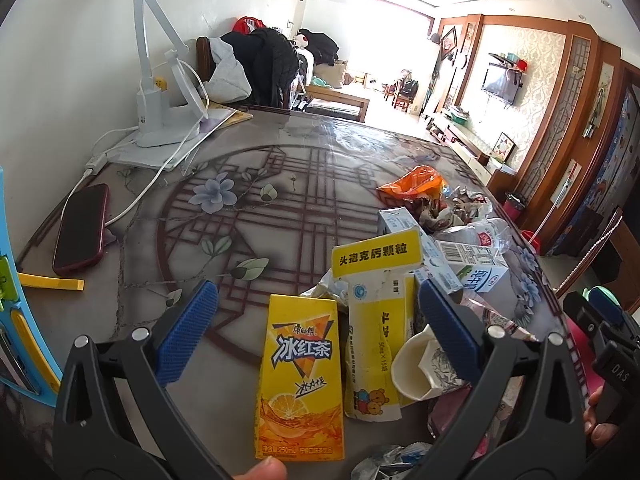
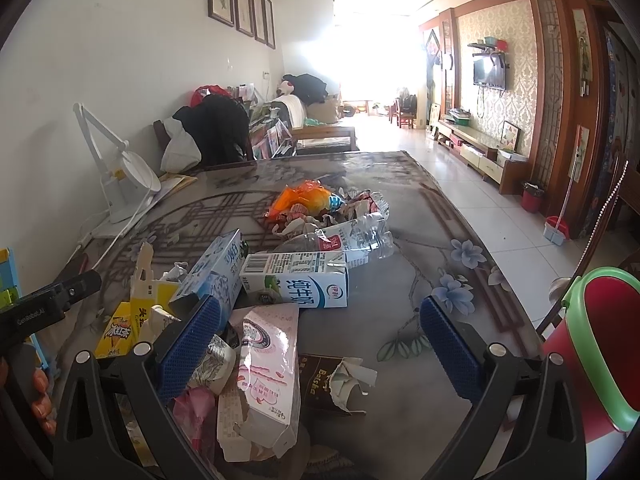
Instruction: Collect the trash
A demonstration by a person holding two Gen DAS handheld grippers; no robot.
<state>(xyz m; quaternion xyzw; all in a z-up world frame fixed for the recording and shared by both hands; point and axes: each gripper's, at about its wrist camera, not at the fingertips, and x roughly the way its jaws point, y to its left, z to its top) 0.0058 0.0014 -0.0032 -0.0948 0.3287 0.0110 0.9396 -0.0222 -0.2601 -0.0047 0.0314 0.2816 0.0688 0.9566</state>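
A heap of trash lies on the table. My left gripper (image 1: 316, 332) is open, its blue pads either side of a yellow iced-tea carton (image 1: 300, 380) and a torn yellow-and-white medicine box (image 1: 374, 320); a crushed paper cup (image 1: 420, 368) lies by the right pad. My right gripper (image 2: 320, 344) is open over a pink box (image 2: 268, 368) and a brown wrapper (image 2: 324, 384). Beyond it lie a white milk carton (image 2: 300, 280), a blue carton (image 2: 216, 272), a crushed clear bottle (image 2: 356, 240) and an orange bag (image 2: 300, 196). A red bin with a green rim (image 2: 596, 344) stands at the right.
A white desk lamp (image 1: 160, 92) with its cable stands at the table's far left. A dark red phone (image 1: 82, 228) and a yellow strip (image 1: 52, 282) lie on the left. A blue toy board (image 1: 16, 312) is at the left edge. A chair with clothes (image 1: 256, 64) stands behind.
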